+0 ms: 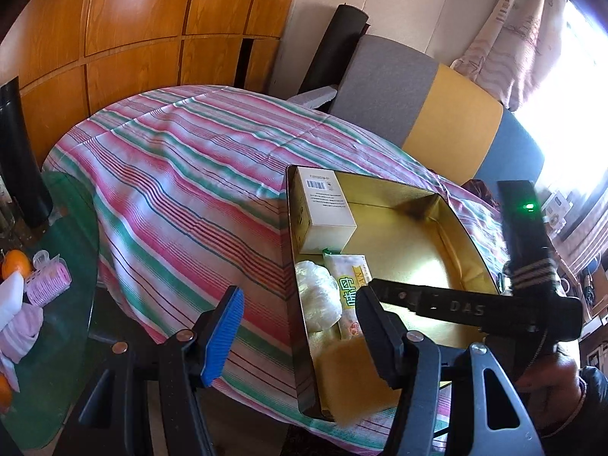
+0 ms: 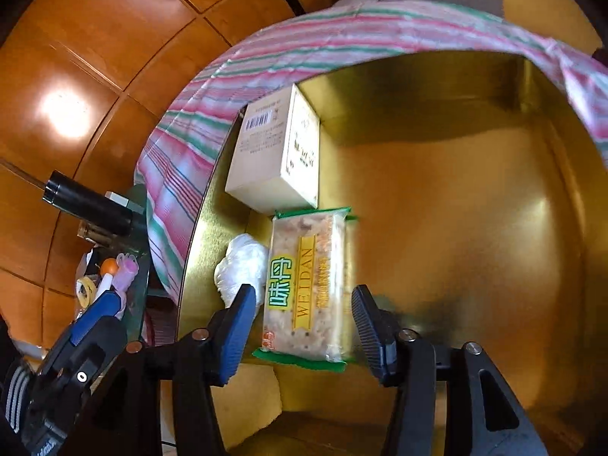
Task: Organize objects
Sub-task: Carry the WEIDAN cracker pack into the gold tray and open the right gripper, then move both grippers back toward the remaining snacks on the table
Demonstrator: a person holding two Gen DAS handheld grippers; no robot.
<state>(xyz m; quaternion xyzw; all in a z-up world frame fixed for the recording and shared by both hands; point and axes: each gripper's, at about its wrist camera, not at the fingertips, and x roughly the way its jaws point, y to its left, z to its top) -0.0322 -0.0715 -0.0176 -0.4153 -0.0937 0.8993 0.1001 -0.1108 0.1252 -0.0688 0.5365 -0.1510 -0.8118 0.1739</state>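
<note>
Presently, your gold tin [image 2: 475, 174] on the striped cloth [image 1: 182, 174] holds a cream carton [image 2: 273, 152], white bag [image 2: 243, 262], yellow sponge [image 2: 243, 399] and snack pack [image 2: 307, 285], ranged along one wall, probably to save room. Right tool [image 2: 300, 326]: jaws apart, straddling the pack, gripping nothing. Left tool [image 1: 300, 338]: open, empty, beside the tin. The sponge is half hidden.

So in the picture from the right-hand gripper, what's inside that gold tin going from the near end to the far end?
Nearest, a yellow sponge → the Weidan snack packet, lying between the right gripper's open jaws, with a white plastic bag beside it → the cream carton at the far end of the gold tin.
</note>
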